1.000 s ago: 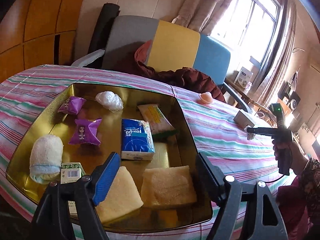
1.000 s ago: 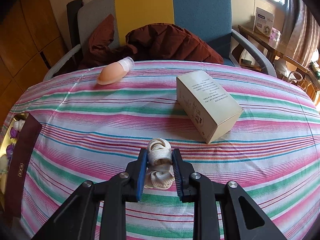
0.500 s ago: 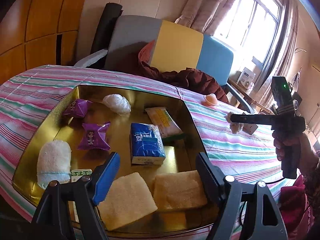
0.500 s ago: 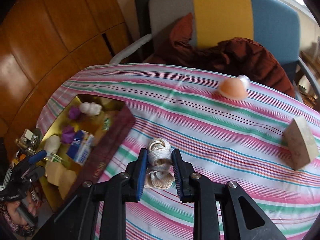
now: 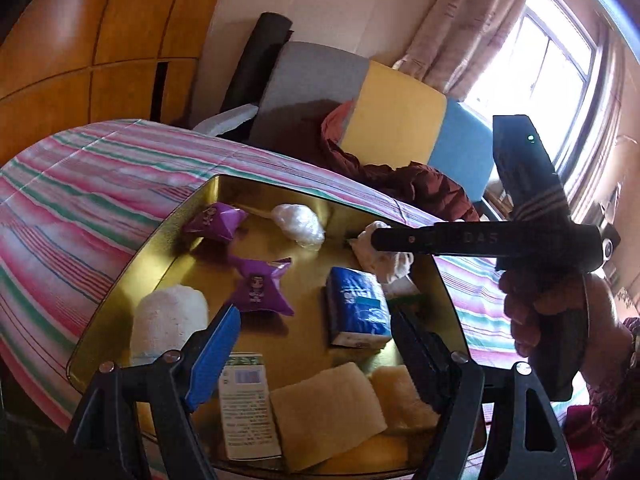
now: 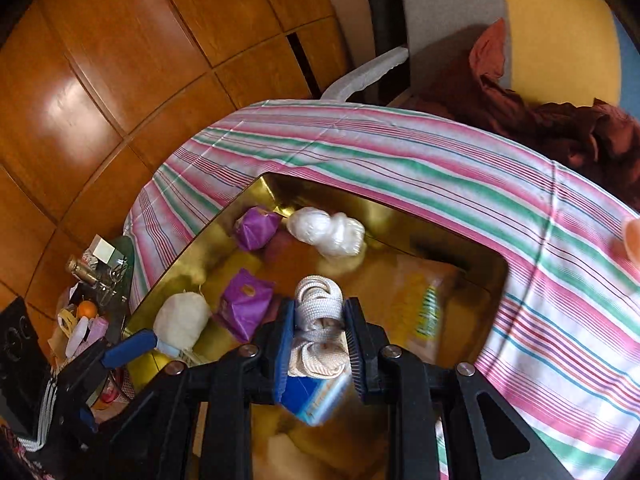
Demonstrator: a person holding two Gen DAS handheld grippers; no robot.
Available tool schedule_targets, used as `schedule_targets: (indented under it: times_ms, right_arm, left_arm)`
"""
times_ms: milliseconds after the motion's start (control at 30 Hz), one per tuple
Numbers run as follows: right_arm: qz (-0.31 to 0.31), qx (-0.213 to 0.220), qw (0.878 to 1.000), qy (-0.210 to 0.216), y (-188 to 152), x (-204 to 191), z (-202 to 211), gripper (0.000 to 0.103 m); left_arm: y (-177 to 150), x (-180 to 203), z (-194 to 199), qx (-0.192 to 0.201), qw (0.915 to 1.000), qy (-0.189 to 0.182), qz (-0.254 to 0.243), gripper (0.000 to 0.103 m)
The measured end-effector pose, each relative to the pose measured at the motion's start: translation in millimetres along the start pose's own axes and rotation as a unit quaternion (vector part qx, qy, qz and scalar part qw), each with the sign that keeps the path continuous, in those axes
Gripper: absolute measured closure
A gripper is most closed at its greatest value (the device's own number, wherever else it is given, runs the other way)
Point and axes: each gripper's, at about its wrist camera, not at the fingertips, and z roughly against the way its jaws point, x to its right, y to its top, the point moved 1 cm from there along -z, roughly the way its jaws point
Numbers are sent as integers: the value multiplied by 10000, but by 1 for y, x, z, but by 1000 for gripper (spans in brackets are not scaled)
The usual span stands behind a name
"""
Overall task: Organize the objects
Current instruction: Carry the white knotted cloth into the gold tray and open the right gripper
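A gold metal tray [image 5: 308, 276] on the striped table holds two purple packets [image 5: 260, 288], a white wrapped ball [image 5: 298, 222], a white towel roll [image 5: 168, 320], a blue tissue pack [image 5: 358, 308], a green-and-white box [image 5: 246, 404] and yellow sponges [image 5: 324, 408]. My left gripper [image 5: 316, 344] hangs open over the tray's near end, nothing between its fingers. My right gripper [image 6: 318, 340] is shut on a white rope bundle [image 6: 318, 320] and hovers above the tray [image 6: 384, 216]. In the left wrist view, the right gripper [image 5: 374, 238] reaches in from the right with the bundle [image 5: 380, 260].
The pink-and-green striped cloth [image 6: 440, 168] covers the table around the tray. An armchair [image 5: 396, 120] with a maroon garment [image 5: 416, 184] stands behind it. Wooden wall panels [image 6: 120, 60] rise at the left. A cluttered side table [image 6: 92, 292] sits low beside the table.
The right gripper, still gripping the rope bundle, has swung left from beside the cardboard box, across the table, to above the tray. The left gripper has shifted slightly and stays open.
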Motion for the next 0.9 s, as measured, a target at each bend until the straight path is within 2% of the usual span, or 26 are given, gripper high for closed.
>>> schedule_targets:
  times_ms: [200, 267, 300, 333, 600, 900]
  right_arm:
    - [-286, -193, 9994, -56, 19, -1, -36, 75]
    - [-404, -144, 9990, -90, 21, 1, -42, 65]
    - [-432, -139, 9989, -129, 22, 3, -44, 55]
    - [-420, -91, 9989, -171, 21, 4, -42, 54]
    - [-209, 148, 9991, -337, 11, 2, -18, 54]
    - [149, 253, 9915, -1269, -8, -11, 13, 49]
  left_arm:
    - [4, -13, 1, 34, 9998, 50, 187, 24]
    - [4, -14, 2, 41, 9998, 31, 206, 24]
    - [4, -14, 2, 46, 9998, 31, 208, 24]
    - [5, -14, 2, 43, 9998, 32, 209, 24]
    - [1, -7, 0, -17, 9999, -36, 148, 24]
    - [-3, 10, 1, -62, 9999, -141, -49, 24]
